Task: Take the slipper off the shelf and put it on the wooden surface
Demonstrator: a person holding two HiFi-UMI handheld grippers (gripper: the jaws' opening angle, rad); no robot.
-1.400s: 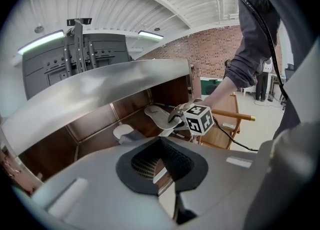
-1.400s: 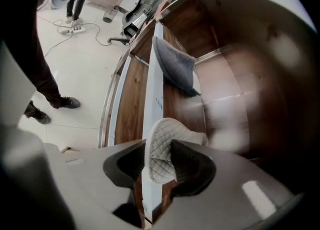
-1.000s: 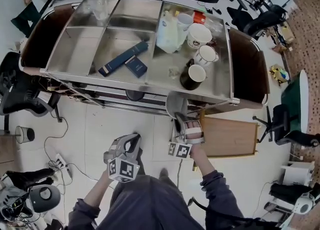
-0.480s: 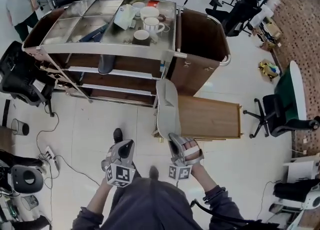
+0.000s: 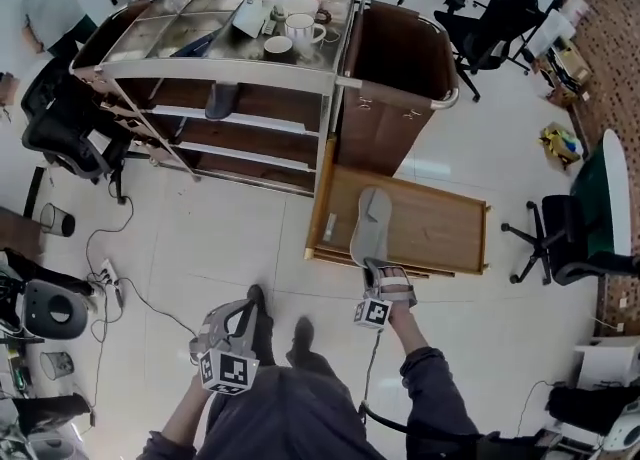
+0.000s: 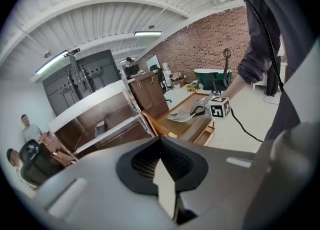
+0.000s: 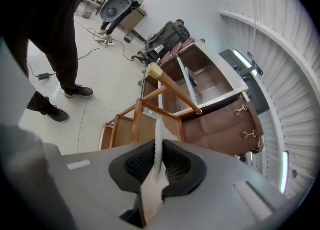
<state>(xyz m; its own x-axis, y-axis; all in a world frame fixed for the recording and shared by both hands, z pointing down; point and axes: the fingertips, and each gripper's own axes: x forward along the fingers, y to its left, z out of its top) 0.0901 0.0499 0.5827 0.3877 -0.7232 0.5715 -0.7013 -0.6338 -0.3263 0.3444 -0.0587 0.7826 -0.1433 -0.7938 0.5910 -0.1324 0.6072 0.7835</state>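
Right fingers (image 7: pixel 131 166): clamped on the slipper (image 5: pixel 370 223), pinching its heel edge.
Left fingers (image 6: pixel 145 160): closed together, nothing between.
Slipper: stretched out flat over the wooden surface (image 5: pixel 435 233), at 12 o'clock from the right gripper (image 5: pixel 378 270); contact with the wood unclear.
Left gripper (image 5: pixel 243 310): at 8 o'clock from the right gripper, well apart.
Shelf (image 5: pixel 250 120): at 10 o'clock from the wooden surface, carrying a second slipper (image 5: pixel 221 100).

The flat grey slipper (image 5: pixel 372 223) is over the low wooden board (image 5: pixel 440 233), before the right end of the metal shelf trolley (image 5: pixel 220 70).
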